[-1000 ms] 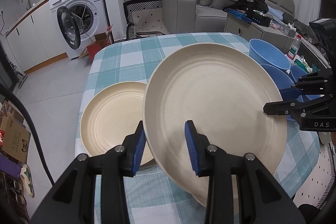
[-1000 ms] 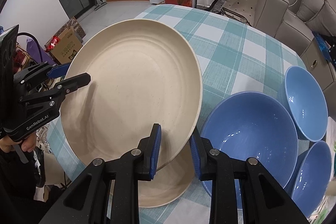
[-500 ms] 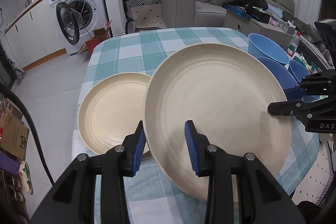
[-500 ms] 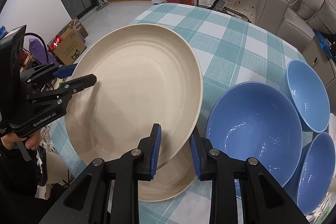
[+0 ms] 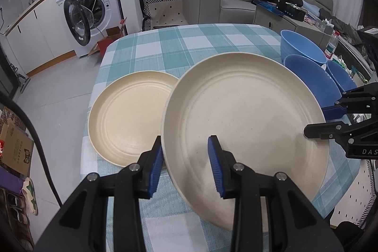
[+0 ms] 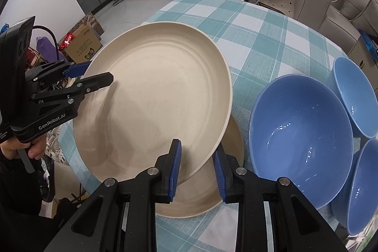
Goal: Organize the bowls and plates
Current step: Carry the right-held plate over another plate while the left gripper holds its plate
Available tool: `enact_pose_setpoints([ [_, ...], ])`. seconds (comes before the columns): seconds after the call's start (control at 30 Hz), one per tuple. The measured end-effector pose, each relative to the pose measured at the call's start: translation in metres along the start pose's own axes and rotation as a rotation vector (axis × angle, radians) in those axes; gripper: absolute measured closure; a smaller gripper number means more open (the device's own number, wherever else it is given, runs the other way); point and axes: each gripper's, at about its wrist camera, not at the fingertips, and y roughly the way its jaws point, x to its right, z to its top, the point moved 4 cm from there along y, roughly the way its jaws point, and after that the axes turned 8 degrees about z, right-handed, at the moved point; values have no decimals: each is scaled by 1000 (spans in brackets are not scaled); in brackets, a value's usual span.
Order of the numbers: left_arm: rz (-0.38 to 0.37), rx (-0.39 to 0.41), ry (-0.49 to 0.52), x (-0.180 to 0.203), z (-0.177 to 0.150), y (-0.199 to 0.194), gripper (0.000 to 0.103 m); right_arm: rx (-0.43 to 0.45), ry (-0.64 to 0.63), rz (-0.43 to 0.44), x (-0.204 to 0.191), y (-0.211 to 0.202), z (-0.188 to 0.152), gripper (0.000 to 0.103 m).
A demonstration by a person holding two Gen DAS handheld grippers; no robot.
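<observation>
Checked table (image 5: 200, 44), cream plate (image 5: 127, 119), seemingly three blue bowls (image 6: 302, 134)

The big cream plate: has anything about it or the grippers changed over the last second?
The big cream plate, gripped at opposite rims by the left gripper and right gripper, has sunk slightly toward the smaller plate on the table, overlapping it less in the left wrist view. Both grips stayed clamped; the blue bowls stayed put.

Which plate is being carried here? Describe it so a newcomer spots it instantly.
On the teal-checked table, left of three blue bowls, are two cream plates. The carried plate is the tilted one, clamped at opposite rims by both grippers; the other plate lies flat.
</observation>
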Motion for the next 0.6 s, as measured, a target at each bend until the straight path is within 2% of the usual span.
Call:
enact_pose_setpoints([
  [0.6,-16,-46,27,12,-14,9,68,-31,25,35,3,12,-28,76],
])
